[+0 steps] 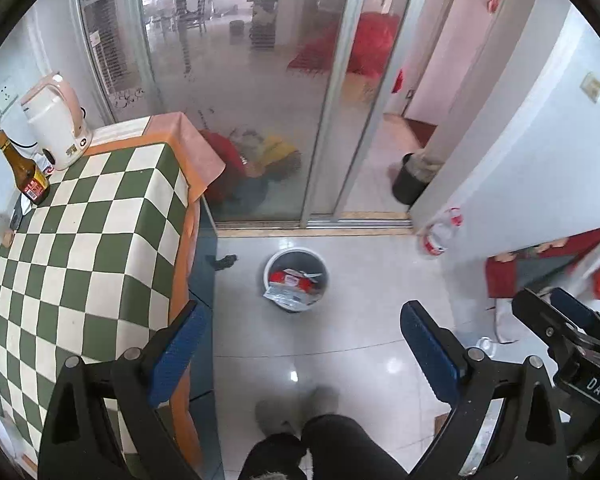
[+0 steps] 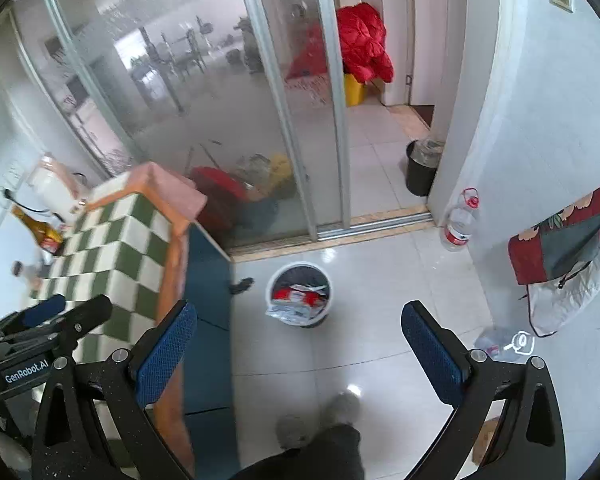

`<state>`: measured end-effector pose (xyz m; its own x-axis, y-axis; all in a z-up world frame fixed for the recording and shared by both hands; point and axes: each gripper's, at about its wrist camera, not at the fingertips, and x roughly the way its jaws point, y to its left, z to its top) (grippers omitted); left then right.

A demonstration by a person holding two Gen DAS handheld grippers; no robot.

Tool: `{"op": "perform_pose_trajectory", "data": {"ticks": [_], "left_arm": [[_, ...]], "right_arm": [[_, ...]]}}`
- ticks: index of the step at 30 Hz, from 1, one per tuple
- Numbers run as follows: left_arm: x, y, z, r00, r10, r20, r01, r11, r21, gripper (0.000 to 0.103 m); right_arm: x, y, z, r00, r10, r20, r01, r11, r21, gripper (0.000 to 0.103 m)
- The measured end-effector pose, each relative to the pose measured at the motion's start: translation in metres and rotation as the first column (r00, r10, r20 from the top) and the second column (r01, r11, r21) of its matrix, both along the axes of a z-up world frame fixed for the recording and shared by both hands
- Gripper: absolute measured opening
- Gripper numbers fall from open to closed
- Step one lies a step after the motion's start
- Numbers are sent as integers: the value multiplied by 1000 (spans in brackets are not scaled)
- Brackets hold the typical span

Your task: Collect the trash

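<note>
Left hand-held gripper (image 1: 300, 350): jaws spread wide, nothing between them; held above the floor beside the worktop (image 1: 88, 248).
Right hand-held gripper (image 2: 300, 350): jaws equally wide, nothing held; aimed at the same patch of floor.
Bin (image 1: 296, 280): white pail on the tiled floor, just beside the worktop's corner, already holding red-and-white wrappers; 1 wrapper hangs over the near rim.
Loose trash: crushed clear bottle (image 2: 496, 344) on the floor near the right wall, well apart from the bin; dark scrap (image 1: 226, 261) on the floor between worktop and bin.
Not trash, probably: large water jug (image 2: 458, 226) standing upright by the door frame; brown bottle (image 1: 24, 168) and kettle (image 1: 58, 120) on the worktop.
Risk 1: the crushed bottle is thin and slick; a pinch near its edge may squirt it away across the glossy tiles.
Risk 2: the overhanging wrapper may fall out if the bin's rim is bumped.
Risk 3: the scrap lies flat, so the fingertips could scrape tile and miss it.
</note>
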<state>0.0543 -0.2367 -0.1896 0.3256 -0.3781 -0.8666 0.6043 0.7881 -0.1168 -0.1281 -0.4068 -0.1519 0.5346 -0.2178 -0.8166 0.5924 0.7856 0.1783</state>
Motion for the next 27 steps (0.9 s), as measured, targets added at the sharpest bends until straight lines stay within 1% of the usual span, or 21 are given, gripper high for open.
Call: {"op": "perform_pose_trajectory", "data": {"ticks": [2,5,8,10,11,13,17,23,27], "left_arm": [[-10,5,15,1000,-6,5,6,1000,-20,99],[-19,9,30,1000,-3,7,3,999,-50,99],[-26,13,46,1000,4,-14,-6,996,-91,99],[-33,15,58,1000,-7,-28,4,992,-126,99],[-35,15,62,1000,-9,-26,6,991,-131,103],[-40,17,71,1000,-9,-20,6,990,-144,103],[-43,21,78,1000,3,-11,-5,987,-159,103],[-46,25,79,999,1,-42,-8,987,-158,103],[-47,27,79,997,-8,-77,-4,988,-157,103]], "right_arm": [[-12,5,19,999,27,24,-27,1000,8,103],[-21,9,37,997,65,45,-66,998,17,103],[-29,7,50,994,89,62,-92,995,43,103],[-33,4,59,991,105,80,-109,992,56,103],[-36,3,64,990,111,86,-116,992,54,103],[-38,0,68,988,120,96,-126,990,60,103],[-39,-3,72,984,146,104,-156,983,96,103],[-35,-3,77,977,193,92,-203,972,120,103],[-32,-1,76,972,218,87,-228,963,142,103]]}}
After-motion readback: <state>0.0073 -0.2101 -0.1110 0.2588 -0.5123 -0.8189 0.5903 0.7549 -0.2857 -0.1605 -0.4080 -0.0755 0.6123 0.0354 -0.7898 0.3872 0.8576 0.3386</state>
